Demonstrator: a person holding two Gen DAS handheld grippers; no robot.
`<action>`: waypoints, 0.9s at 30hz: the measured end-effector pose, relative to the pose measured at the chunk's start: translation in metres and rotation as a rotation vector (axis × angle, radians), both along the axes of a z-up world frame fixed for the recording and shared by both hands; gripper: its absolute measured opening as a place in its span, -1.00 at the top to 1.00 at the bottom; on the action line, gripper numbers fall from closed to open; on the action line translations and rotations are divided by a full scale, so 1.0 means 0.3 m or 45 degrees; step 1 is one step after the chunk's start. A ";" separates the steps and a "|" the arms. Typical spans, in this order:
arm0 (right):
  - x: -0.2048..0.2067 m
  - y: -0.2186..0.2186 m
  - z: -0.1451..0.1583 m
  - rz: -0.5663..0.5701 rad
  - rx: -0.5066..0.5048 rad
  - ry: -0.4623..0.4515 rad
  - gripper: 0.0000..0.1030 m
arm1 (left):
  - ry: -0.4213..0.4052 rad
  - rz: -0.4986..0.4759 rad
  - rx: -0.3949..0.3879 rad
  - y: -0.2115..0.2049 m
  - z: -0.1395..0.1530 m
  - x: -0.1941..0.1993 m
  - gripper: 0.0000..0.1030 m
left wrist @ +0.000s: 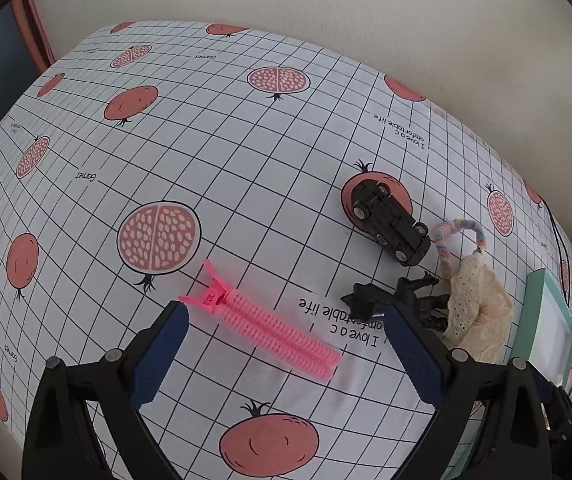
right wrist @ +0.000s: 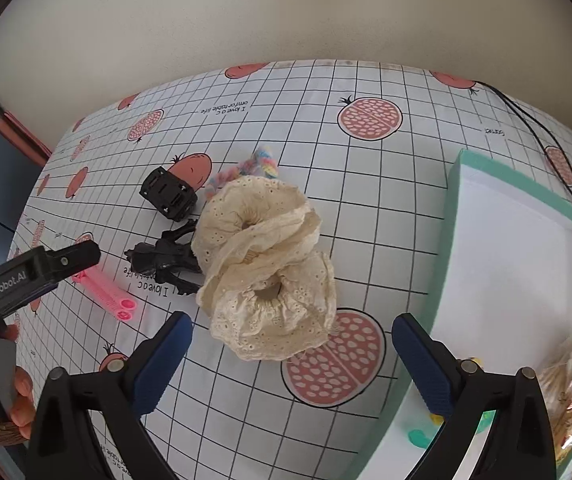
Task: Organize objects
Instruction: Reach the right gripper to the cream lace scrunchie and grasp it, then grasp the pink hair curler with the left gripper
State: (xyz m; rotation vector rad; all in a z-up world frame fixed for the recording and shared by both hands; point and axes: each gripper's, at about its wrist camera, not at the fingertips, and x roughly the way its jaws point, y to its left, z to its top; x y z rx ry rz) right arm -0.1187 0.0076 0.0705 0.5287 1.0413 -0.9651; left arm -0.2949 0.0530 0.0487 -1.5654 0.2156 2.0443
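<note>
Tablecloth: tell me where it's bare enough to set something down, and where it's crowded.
Bare: the tablecloth past the pink hair clip, towards the wall, and the strip between the lace scrunchies and the teal-rimmed box. Crowded: toy car, black claw clip, pastel scrunchie and lace scrunchies bunch together.

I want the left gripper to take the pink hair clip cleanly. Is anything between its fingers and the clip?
Nothing visible. The pink hair clip lies alone on the tablecloth between the open left gripper fingers; the black claw clip sits off to the right.
</note>
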 end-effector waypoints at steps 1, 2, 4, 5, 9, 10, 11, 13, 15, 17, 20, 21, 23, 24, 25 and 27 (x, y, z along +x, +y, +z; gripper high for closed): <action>0.007 0.004 -0.004 0.008 -0.014 0.000 -0.91 | -0.004 0.001 -0.009 0.001 -0.012 -0.001 -0.91; 0.013 0.007 -0.010 0.016 -0.024 -0.001 -0.88 | -0.007 0.008 -0.012 0.000 -0.022 -0.001 -0.91; 0.022 0.008 -0.023 0.024 -0.030 -0.013 -0.82 | -0.022 0.029 -0.025 -0.007 -0.045 -0.006 -0.89; 0.026 0.008 -0.031 0.027 -0.027 -0.018 -0.76 | -0.031 0.040 -0.031 -0.010 -0.057 -0.008 -0.88; 0.035 0.005 -0.056 0.033 -0.029 -0.016 -0.52 | -0.037 0.063 -0.058 -0.022 -0.085 -0.011 -0.69; 0.036 0.005 -0.060 0.030 -0.031 -0.009 -0.43 | -0.033 0.069 -0.066 -0.025 -0.088 -0.011 -0.65; 0.036 0.004 -0.062 0.027 -0.033 -0.006 -0.30 | -0.034 0.073 -0.066 -0.027 -0.091 -0.011 -0.64; 0.034 -0.001 -0.066 0.017 -0.027 -0.003 -0.08 | -0.042 0.078 -0.062 -0.032 -0.097 -0.010 -0.63; 0.029 -0.003 -0.066 0.007 -0.025 0.004 0.12 | -0.050 0.089 -0.053 -0.039 -0.102 -0.008 -0.55; 0.021 -0.004 -0.061 0.002 -0.024 0.000 0.43 | -0.071 0.099 -0.039 -0.047 -0.109 -0.008 -0.28; 0.013 -0.004 -0.050 0.004 -0.022 -0.008 0.74 | -0.073 0.103 -0.030 -0.053 -0.108 -0.002 -0.19; 0.013 -0.002 -0.049 0.007 -0.025 -0.002 0.76 | -0.074 0.105 -0.029 -0.055 -0.107 0.001 -0.17; 0.013 0.002 -0.048 0.018 -0.022 0.002 0.84 | -0.071 0.117 -0.026 -0.062 -0.107 0.005 -0.13; 0.011 0.004 -0.046 0.021 -0.020 -0.001 0.85 | -0.072 0.123 -0.022 -0.066 -0.106 0.007 -0.10; 0.009 0.005 -0.043 0.023 -0.017 -0.003 0.87 | -0.075 0.124 -0.018 -0.069 -0.106 0.009 -0.07; 0.005 0.008 -0.035 0.027 -0.011 -0.020 0.88 | -0.071 0.125 -0.011 -0.076 -0.105 0.014 0.06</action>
